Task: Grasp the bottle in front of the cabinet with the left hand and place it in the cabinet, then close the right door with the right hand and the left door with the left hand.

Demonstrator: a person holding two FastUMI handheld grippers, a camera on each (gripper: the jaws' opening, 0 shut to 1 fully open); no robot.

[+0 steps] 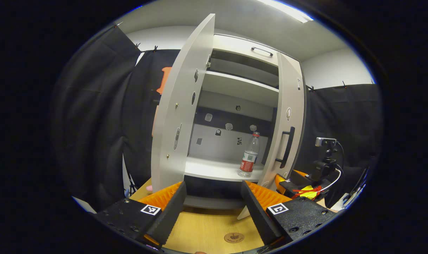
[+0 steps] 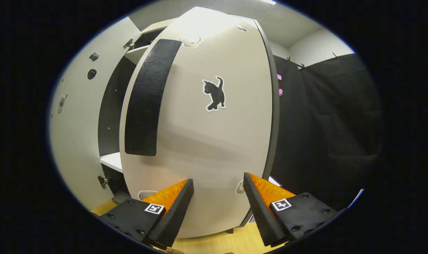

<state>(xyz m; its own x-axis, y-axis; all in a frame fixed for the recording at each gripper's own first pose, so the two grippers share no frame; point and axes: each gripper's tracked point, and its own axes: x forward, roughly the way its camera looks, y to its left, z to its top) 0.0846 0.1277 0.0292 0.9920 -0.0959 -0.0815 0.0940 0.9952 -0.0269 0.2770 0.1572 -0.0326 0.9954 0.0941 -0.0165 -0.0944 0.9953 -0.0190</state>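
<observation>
Bottle (image 1: 249,155) placement looks done: it stands upright on the cabinet's lower shelf (image 1: 214,169), toward the right side, apart from both grippers and with nothing holding it; what remains, by my reading, is the two doors. In the left gripper view the left gripper (image 1: 214,204) sits back from the cabinet (image 1: 240,88) over the wooden table (image 1: 206,233), its fingers spread apart and empty; the left door (image 1: 180,109) swings wide open on the near left — no sign of closing yet. The right door (image 1: 288,130) stands part open, angled toward the shelves; in the right gripper view its outer face, with a black cat sticker (image 2: 214,94) and a dark handle (image 2: 146,98), looms close ahead of the right gripper (image 2: 215,197), whose fingers are apart with nothing between them. Whether they touch the door I cannot tell; closing the right door seems the step in hand, then the left door.
</observation>
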